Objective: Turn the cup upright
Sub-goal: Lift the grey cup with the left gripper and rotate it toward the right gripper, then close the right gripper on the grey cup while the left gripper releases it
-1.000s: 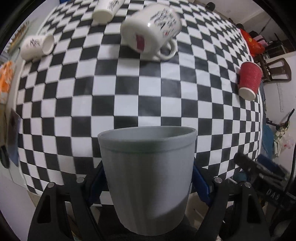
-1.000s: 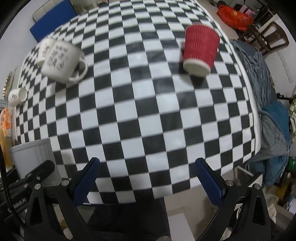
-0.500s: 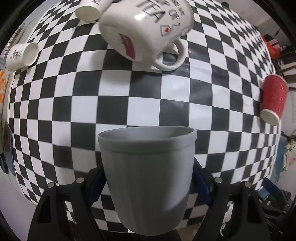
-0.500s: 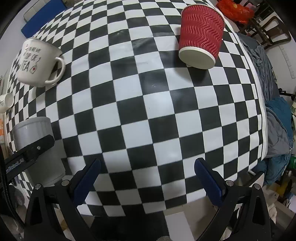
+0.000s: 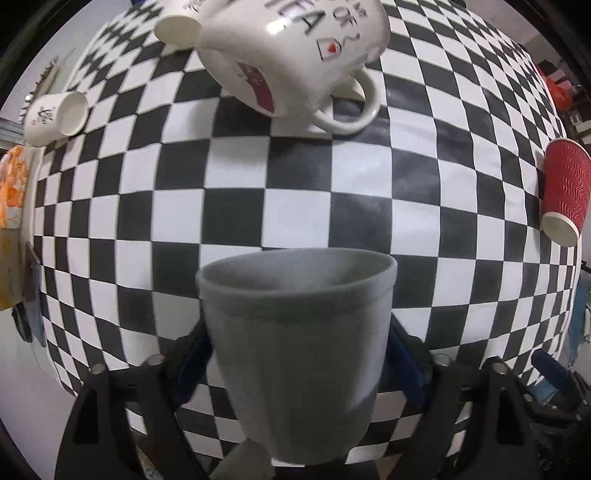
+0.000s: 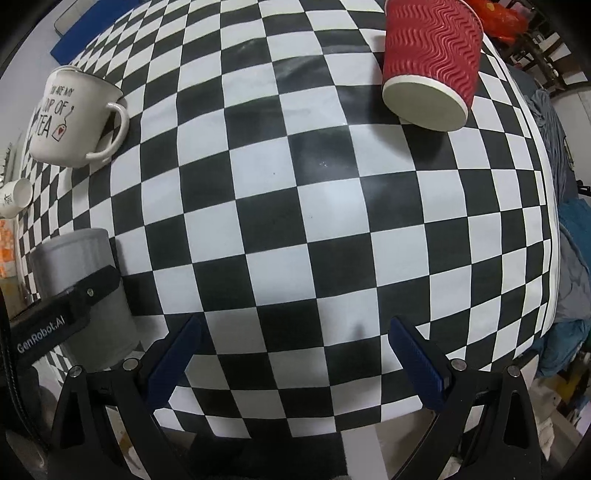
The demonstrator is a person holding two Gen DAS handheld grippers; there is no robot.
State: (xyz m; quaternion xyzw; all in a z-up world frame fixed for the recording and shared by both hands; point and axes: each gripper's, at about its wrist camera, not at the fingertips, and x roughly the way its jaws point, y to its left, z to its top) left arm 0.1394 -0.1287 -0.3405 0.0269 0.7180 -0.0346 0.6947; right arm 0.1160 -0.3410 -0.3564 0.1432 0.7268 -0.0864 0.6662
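Observation:
My left gripper point(image 5: 297, 354) is shut on a grey ribbed cup point(image 5: 295, 343), mouth up, just above the checkered tablecloth point(image 5: 295, 206). The same cup point(image 6: 79, 295) shows at the left of the right wrist view, clamped by the left gripper's black finger point(image 6: 70, 310). My right gripper point(image 6: 295, 354) is open and empty over the table's near edge. A red ribbed paper cup point(image 6: 430, 59) lies on its side at the far right, its white base toward me; it also shows in the left wrist view point(image 5: 563, 192).
A white "cup of tea" mug point(image 5: 291, 51) lies tilted beyond the grey cup, also in the right wrist view point(image 6: 70, 118). Two small white paper cups point(image 5: 55, 116) point(image 5: 177, 26) lie on their sides at the left. Clothes hang past the table's right edge point(image 6: 550, 221).
Both grippers have moved forward and lower over the table. The grey cup stays clamped in the left gripper and now shows its inner rim. The mug and red cup look closer.

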